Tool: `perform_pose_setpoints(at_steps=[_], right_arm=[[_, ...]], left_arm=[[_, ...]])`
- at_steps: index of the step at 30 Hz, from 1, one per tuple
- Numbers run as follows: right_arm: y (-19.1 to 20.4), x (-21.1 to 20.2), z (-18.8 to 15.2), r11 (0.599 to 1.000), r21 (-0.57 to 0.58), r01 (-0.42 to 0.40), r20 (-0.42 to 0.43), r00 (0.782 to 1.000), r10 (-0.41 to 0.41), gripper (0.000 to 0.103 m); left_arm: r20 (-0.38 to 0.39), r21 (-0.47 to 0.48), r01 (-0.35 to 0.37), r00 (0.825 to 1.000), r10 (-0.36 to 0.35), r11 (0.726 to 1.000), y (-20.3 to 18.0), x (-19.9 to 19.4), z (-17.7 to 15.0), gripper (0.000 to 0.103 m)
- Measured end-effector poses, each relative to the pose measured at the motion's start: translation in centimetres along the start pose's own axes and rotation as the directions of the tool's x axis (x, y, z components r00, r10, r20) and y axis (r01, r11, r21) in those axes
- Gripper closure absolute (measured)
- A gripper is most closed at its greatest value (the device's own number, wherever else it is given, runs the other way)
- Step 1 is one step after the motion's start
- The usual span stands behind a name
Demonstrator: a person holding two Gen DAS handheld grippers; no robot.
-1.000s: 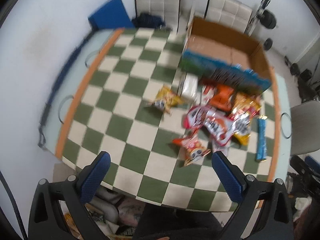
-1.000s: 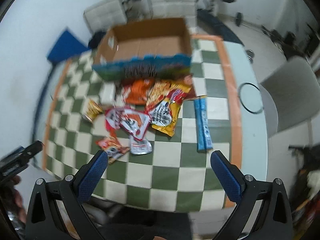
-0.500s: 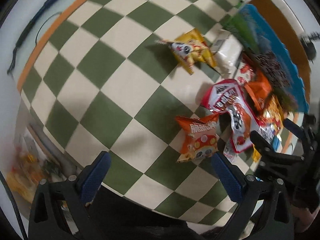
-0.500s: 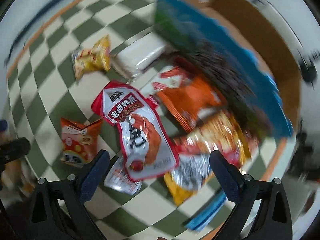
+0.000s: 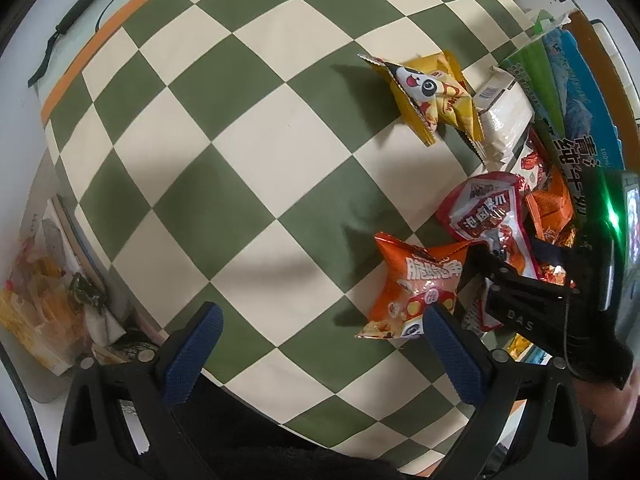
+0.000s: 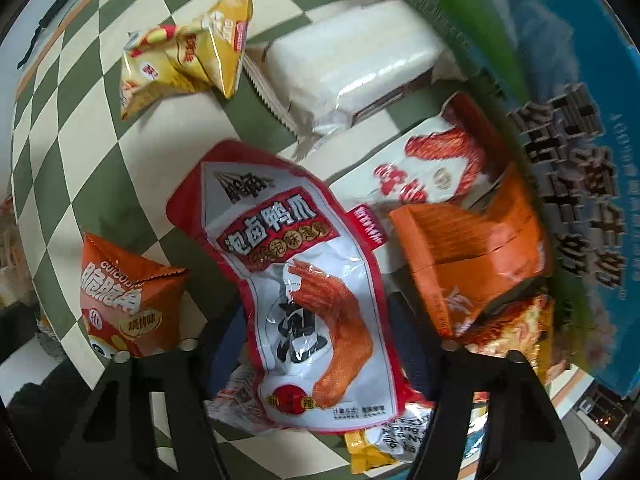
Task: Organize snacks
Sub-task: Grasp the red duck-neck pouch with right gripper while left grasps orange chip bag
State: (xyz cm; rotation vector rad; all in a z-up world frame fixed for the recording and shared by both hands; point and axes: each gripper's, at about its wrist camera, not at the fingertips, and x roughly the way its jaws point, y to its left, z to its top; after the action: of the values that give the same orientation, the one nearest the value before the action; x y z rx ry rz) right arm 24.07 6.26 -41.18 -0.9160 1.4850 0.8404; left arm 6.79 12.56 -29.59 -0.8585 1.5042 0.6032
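Snack packs lie in a heap on the green and cream checkered table (image 5: 256,160). My right gripper (image 6: 316,344) is open, down over the heap, its fingers either side of the red and white duck-foot pouch (image 6: 296,280); the fingertips are hidden under it. The pouch also shows in the left wrist view (image 5: 488,216). My left gripper (image 5: 320,352) is open and empty above the table's near edge, its right finger beside the orange triangular pack (image 5: 416,288). A yellow panda pack (image 5: 432,96) and a white wrapped pack (image 6: 344,64) lie further off.
The blue-sided cardboard box (image 6: 568,120) stands right behind the heap. An orange pouch (image 6: 472,256) and a white and red pack (image 6: 424,176) lie against it. The right gripper's body (image 5: 560,292) shows in the left wrist view. Clutter (image 5: 44,304) lies on the floor, left.
Both grippers have come down close to the table. The right one has moved in over the duck-foot pouch, and the left one has closed in on the orange triangular pack.
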Motion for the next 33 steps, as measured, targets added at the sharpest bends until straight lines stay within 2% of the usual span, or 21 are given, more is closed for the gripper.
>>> perform_pose_setpoints(at_steps=[2,3,5,10,14,22,27,29,30,31,33], right_arm=[[-0.4,0.1,0.0,1.0,0.011,-0.01,0.017,1.0,0.01,0.039],[-0.6,0.0,-0.1,1.0,0.02,-0.019,0.026,1.0,0.018,0.047],[-0.8,-0.2,-0.5,0.997,0.051,-0.049,0.036,0.998,0.047,0.051],[-3.3,-0.3,-3.4,0.973,0.183,-0.143,0.045,0.99,0.137,0.054],[-6.3,-1.1,-6.0,0.921,0.317,-0.227,0.098,0.974,0.206,0.054],[-10.5,-2.8,-11.9,0.838,0.484,-0.251,0.149,0.968,0.204,0.054],[-13.1,-2.4,-15.9,0.784,0.56,-0.268,0.17,0.963,0.208,0.054],[-14.0,-2.8,-17.2,0.758,0.586,-0.285,0.179,0.959,0.221,0.054],[-14.4,-2.7,-18.0,0.746,0.599,-0.291,0.185,0.957,0.225,0.054],[-14.8,-4.2,-19.0,0.739,0.606,-0.294,0.188,0.956,0.226,0.054],[-15.6,-4.3,-20.6,0.718,0.625,-0.306,0.202,0.952,0.23,0.054]], left_arm=[[-0.008,0.007,0.008,1.0,-0.008,1.0,-0.3,0.3,-0.1,0.001],[-0.012,0.013,0.011,1.0,-0.011,1.0,-0.5,0.4,-0.1,0.001],[-0.027,0.032,0.031,0.999,-0.03,0.999,-1.1,0.8,-0.2,0.001],[-0.062,0.096,0.072,0.996,-0.067,0.993,-3.1,1.7,-0.6,0.001],[-0.092,0.155,0.087,0.993,-0.073,0.984,-4.8,3.0,-0.7,0.001],[-0.136,0.195,0.09,0.989,-0.063,0.977,-6.3,6.1,0.3,0.001],[-0.162,0.228,0.072,0.986,-0.035,0.971,-7.5,7.7,0.9,0.019],[-0.174,0.247,0.061,0.985,-0.018,0.967,-8.6,7.8,1.6,0.043],[-0.17,0.257,0.053,0.985,-0.008,0.965,-8.9,8.0,1.7,0.05],[-0.166,0.266,0.046,0.986,-0.001,0.963,-9.1,8.0,1.7,0.062],[-0.153,0.284,0.038,0.988,0.006,0.958,-9.5,7.8,1.7,0.064]])
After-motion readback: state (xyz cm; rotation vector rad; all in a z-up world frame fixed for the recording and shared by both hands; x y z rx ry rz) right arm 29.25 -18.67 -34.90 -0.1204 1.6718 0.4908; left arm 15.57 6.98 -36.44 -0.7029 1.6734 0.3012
